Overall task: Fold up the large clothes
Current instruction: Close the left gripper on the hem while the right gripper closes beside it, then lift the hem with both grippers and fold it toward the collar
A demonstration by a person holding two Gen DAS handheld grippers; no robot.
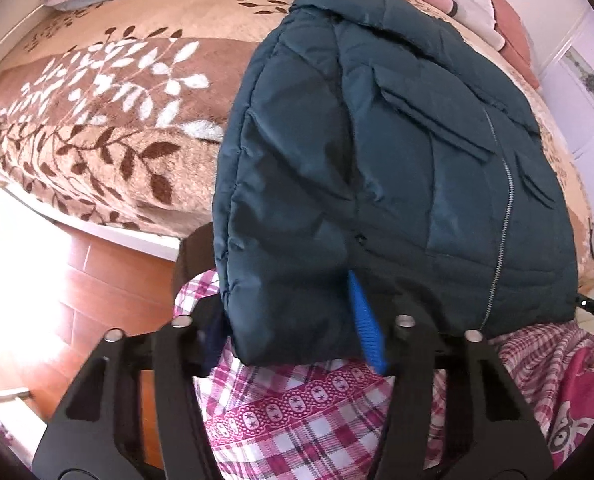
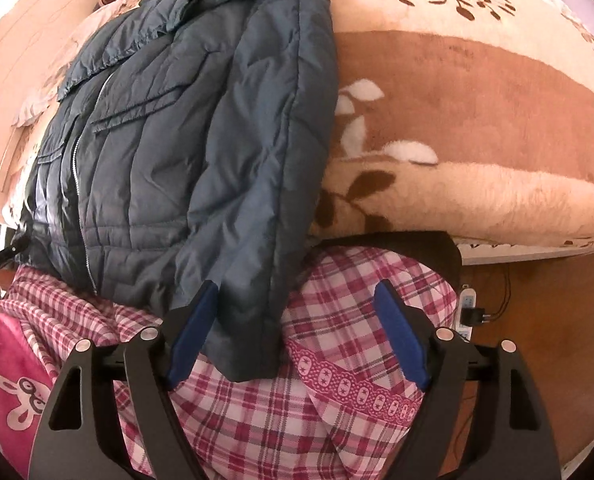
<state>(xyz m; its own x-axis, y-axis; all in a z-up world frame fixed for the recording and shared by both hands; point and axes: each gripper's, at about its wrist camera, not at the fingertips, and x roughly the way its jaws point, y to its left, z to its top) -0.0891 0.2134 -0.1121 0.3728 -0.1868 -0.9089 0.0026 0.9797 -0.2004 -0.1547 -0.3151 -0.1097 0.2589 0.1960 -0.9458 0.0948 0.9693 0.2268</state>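
A dark teal padded jacket (image 1: pixel 377 152) lies zip-up on the bed, its hem and sleeves hanging over the near edge. In the left wrist view one sleeve end (image 1: pixel 289 300) sits between the fingers of my left gripper (image 1: pixel 285 308). The right blue pad (image 1: pixel 367 320) presses its side and the left pad is mostly hidden behind the cloth, so the gripper is shut on the sleeve. In the right wrist view the jacket's (image 2: pixel 185 140) other sleeve end (image 2: pixel 249 320) hangs beside the left pad (image 2: pixel 195 332) of my right gripper (image 2: pixel 297 286). That gripper is open, its right pad clear of the cloth.
The bed wears a brown and beige leaf-patterned blanket (image 1: pixel 109 112). Folded bedding (image 1: pixel 477 4) is stacked at its far end. A person's pink plaid clothing (image 2: pixel 337 320) fills the space below both grippers. On the wooden floor (image 1: pixel 77 280) lies a white power strip (image 2: pixel 467 308).
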